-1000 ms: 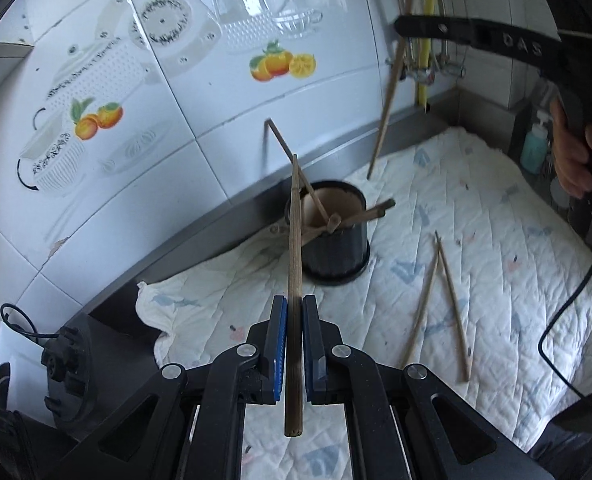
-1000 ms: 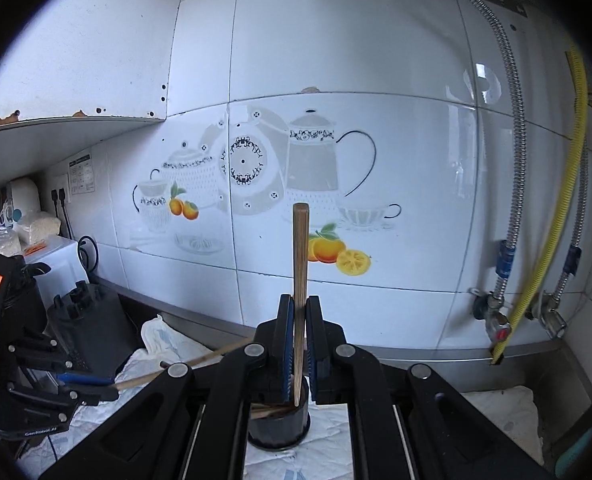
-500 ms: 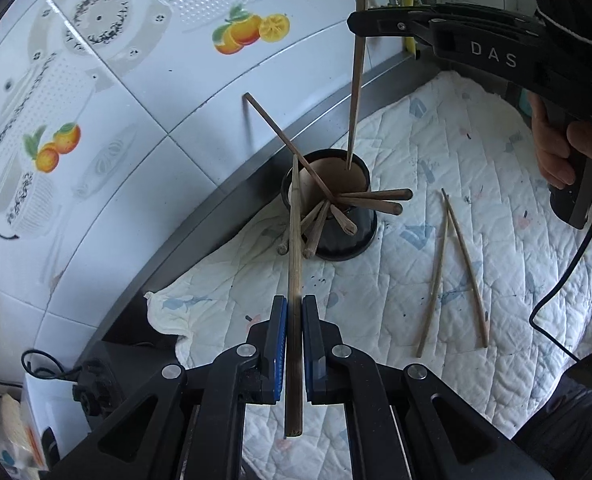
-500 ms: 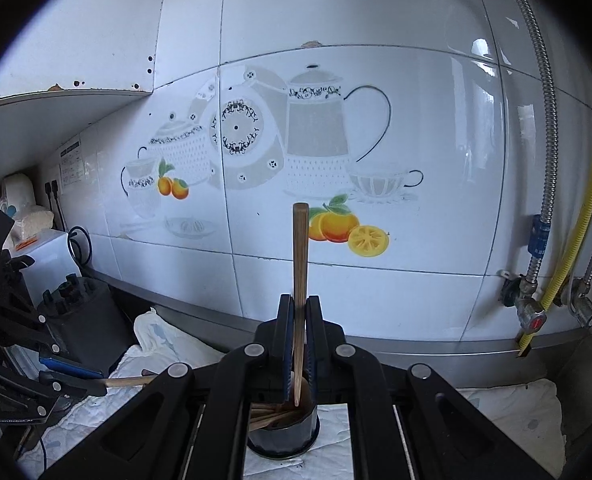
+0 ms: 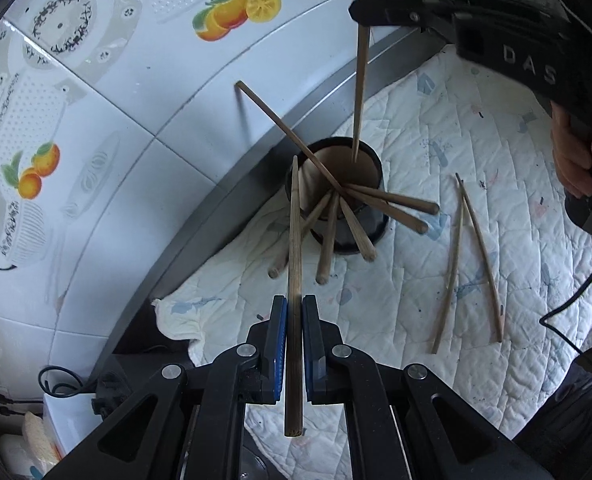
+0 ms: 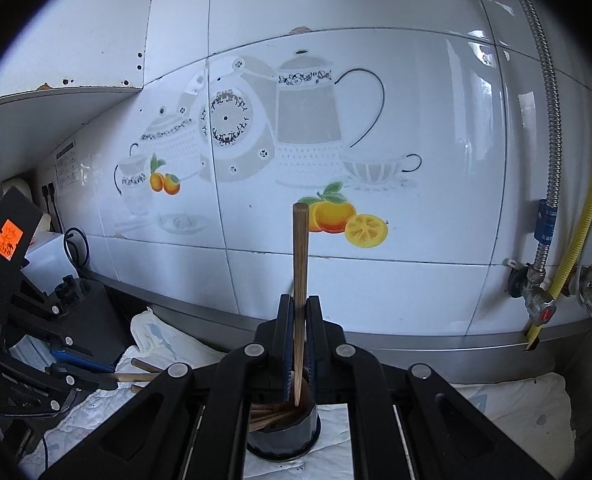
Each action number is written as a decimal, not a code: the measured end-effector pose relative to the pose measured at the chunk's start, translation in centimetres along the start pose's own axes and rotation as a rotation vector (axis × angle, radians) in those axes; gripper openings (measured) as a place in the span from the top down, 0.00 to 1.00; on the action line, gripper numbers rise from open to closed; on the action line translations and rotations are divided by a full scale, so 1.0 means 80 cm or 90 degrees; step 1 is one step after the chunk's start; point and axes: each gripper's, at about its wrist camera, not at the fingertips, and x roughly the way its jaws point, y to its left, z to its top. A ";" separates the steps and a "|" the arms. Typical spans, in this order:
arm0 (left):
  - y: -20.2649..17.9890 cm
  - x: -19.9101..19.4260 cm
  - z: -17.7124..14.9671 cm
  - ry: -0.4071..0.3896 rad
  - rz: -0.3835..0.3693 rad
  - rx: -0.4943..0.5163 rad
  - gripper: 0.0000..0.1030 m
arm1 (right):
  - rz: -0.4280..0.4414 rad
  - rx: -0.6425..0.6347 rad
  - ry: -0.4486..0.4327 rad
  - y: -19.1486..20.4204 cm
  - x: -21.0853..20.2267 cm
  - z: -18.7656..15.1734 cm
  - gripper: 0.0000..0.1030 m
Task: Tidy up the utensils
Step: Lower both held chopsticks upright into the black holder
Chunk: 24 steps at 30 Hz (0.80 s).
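Note:
A black round holder (image 5: 372, 216) stands on a quilted white cloth (image 5: 516, 184) near the wall, with several wooden chopsticks (image 5: 392, 200) leaning out of it. My left gripper (image 5: 294, 320) is shut on a chopstick (image 5: 295, 240) whose tip points at the holder's near rim. My right gripper (image 6: 299, 324) is shut on an upright chopstick (image 6: 299, 256); in the left wrist view its tip (image 5: 354, 156) reaches into the holder's mouth. The holder also shows below the right gripper (image 6: 284, 436). Two loose chopsticks (image 5: 468, 256) lie on the cloth to the right.
A tiled wall with teapot and orange prints (image 6: 328, 152) stands right behind the holder. Pipes and a yellow hose (image 6: 568, 256) run at the right. A dark appliance (image 6: 92, 312) and a white box (image 6: 48, 256) sit at the left.
My left gripper moved closer and higher over the holder. My right gripper lowered its chopstick, so the tip now sits inside the holder's mouth.

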 end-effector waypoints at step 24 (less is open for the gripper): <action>-0.008 -0.007 0.001 -0.013 -0.012 0.003 0.93 | 0.015 0.026 -0.053 0.004 -0.018 0.011 0.92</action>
